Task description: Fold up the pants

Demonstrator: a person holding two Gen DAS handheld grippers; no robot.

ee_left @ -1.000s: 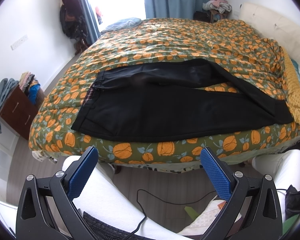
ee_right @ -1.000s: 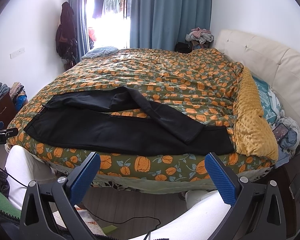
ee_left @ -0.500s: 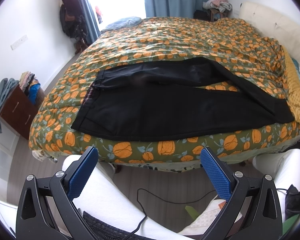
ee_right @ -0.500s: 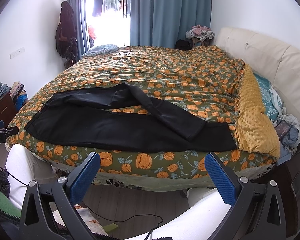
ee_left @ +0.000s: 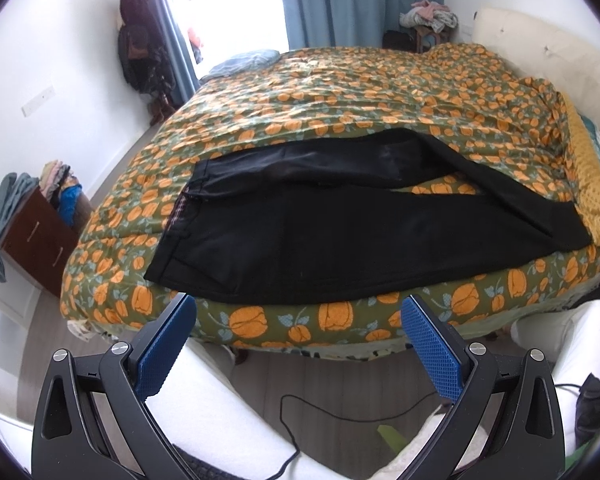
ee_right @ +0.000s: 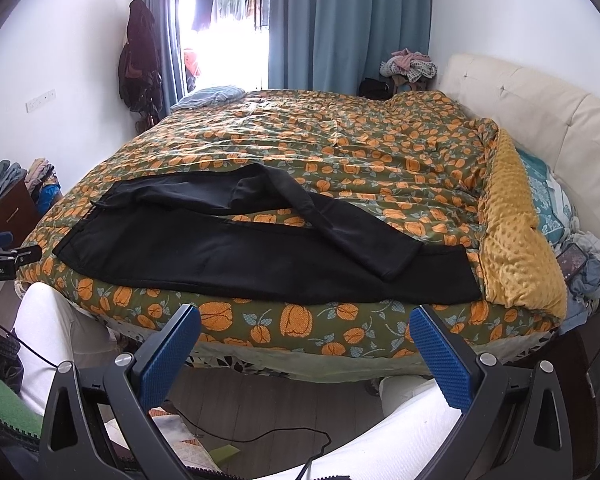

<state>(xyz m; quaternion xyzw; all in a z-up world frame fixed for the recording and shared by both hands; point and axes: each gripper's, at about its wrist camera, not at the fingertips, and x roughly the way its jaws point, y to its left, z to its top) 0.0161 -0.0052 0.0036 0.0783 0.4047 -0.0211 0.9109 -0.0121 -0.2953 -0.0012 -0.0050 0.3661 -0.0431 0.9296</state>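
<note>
Black pants [ee_left: 340, 236] lie spread along the near edge of the bed, waistband at the left, legs running right. The far leg crosses over the near leg at its right end [ee_right: 364, 240]. My left gripper [ee_left: 298, 340] is open and empty, held below and in front of the bed's edge, apart from the pants. My right gripper [ee_right: 304, 346] is open and empty too, below the bed's edge near the legs' end. Part of the left gripper [ee_right: 4, 256] shows at the left edge of the right wrist view.
The bed has a green quilt with orange pumpkins [ee_left: 360, 92] and a yellow blanket [ee_right: 516, 232] by the cream headboard [ee_right: 540, 120]. A brown drawer unit with clothes [ee_left: 40, 232] stands left. My white-trousered knees [ee_right: 52, 320] and a black cable [ee_left: 340, 412] are below.
Both views have tilted and shifted slightly: the bed and pants sit a little lower in the frames. The pants have not moved. Both grippers stay open.
</note>
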